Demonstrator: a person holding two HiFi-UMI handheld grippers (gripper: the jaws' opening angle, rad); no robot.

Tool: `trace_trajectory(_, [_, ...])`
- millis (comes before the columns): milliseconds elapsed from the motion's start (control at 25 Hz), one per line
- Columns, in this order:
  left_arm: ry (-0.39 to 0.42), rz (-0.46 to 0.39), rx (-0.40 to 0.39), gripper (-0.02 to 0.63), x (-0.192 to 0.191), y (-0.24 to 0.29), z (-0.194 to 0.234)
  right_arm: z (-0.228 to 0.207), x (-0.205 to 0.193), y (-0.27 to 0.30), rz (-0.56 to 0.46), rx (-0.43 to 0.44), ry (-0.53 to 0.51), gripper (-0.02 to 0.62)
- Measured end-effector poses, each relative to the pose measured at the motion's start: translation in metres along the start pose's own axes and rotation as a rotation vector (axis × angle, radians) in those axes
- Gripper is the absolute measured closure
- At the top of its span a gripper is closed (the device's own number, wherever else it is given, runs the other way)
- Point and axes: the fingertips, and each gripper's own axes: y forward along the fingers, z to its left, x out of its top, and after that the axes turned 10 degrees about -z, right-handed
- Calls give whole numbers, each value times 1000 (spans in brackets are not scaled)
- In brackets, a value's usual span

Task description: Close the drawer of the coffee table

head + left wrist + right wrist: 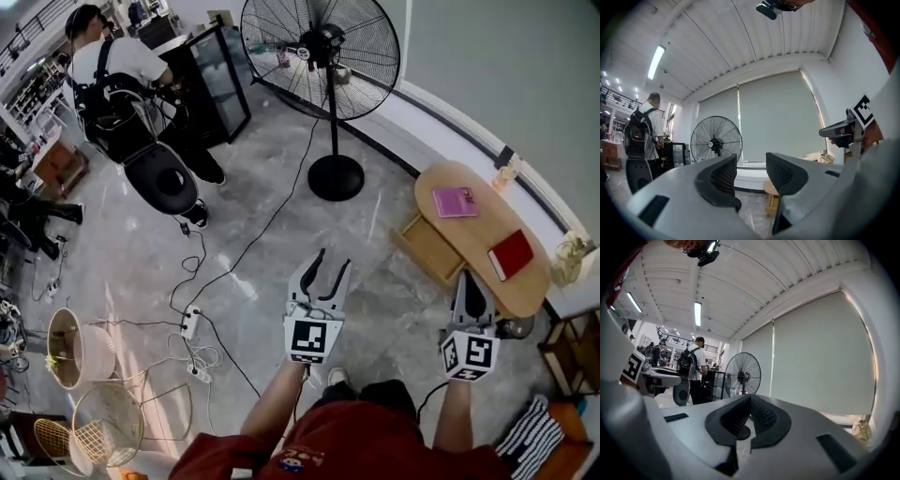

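Observation:
The oval wooden coffee table (483, 225) stands at the right by the wall, with a pink book (456, 202) and a red book (511, 255) on top. Its drawer (427, 248) is pulled out toward the left. My left gripper (330, 267) hangs open over the floor, well left of the drawer, with nothing between its jaws. My right gripper (469, 281) is shut and empty, over the table's near edge. The left gripper view shows the open left gripper (752, 176) with the table (769, 188) and drawer (772, 206) beyond. In the right gripper view the right gripper (749, 416) has its jaws together.
A tall floor fan (323, 56) on a round base (336, 176) stands beyond the drawer. Cables and a power strip (190, 323) cross the floor at left. A person with a backpack (122, 66) stands by a black cabinet (220, 80). Wire baskets (80, 352) sit at the near left.

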Motion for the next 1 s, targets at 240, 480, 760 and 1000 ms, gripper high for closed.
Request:
trace_trajectory(240, [12, -3, -83, 413, -12, 50, -28, -46, -11, 15, -17, -69, 2, 598])
trace_trajectory(480, [26, -29, -166, 413, -2, 137, -72, -129, -11, 39, -45, -162, 5, 600])
trace_trajectory(760, [14, -65, -274, 413, 10, 239, -158, -247, -16, 44, -42, -276, -9, 600])
trace_trajectory(1000, [-13, -58, -361, 413, -10, 310, -235, -335, -43, 34, -20, -384, -3, 598])
